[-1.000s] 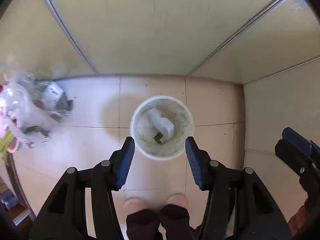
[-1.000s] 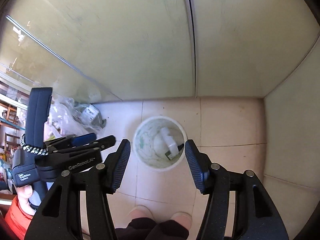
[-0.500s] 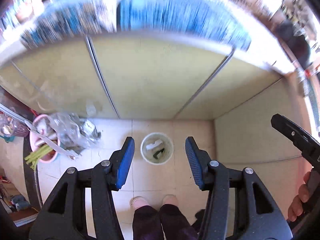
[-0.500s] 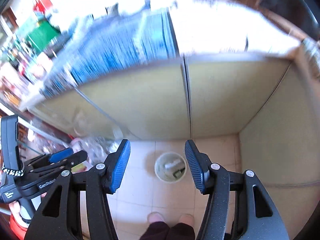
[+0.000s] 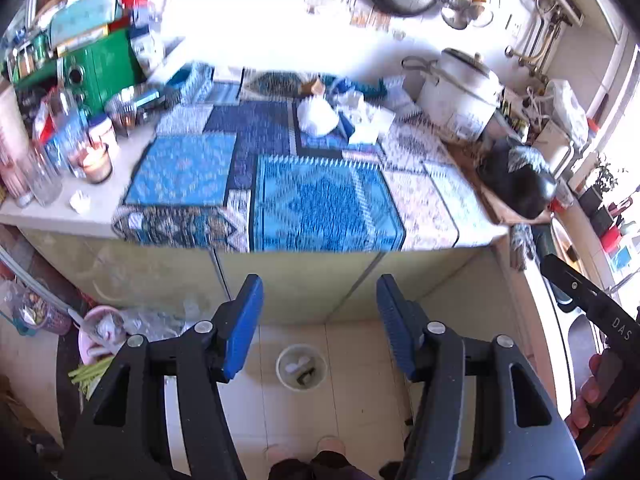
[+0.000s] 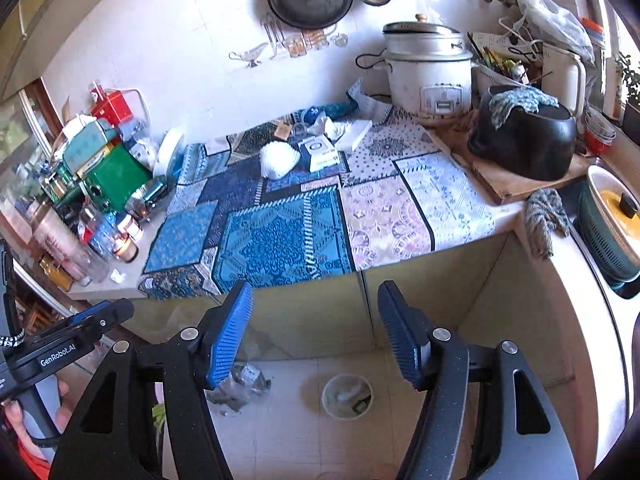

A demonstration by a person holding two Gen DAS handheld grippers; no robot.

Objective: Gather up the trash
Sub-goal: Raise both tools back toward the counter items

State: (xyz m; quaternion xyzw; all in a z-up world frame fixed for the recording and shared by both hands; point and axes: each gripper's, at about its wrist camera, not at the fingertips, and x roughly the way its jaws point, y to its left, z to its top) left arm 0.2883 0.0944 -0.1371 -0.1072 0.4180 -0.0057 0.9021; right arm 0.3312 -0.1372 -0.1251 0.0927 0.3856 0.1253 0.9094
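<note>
Both grippers now sit much higher than a second ago, so the counter (image 6: 400, 216) fills both views. Left gripper (image 5: 319, 320) and right gripper (image 6: 314, 332) have just been opening and stand spread with nothing between them. Far below on the floor, the white bin (image 5: 301, 367) holds scraps too small to identify. Wrappers (image 6: 320, 152) lie on the counter mat.
</note>
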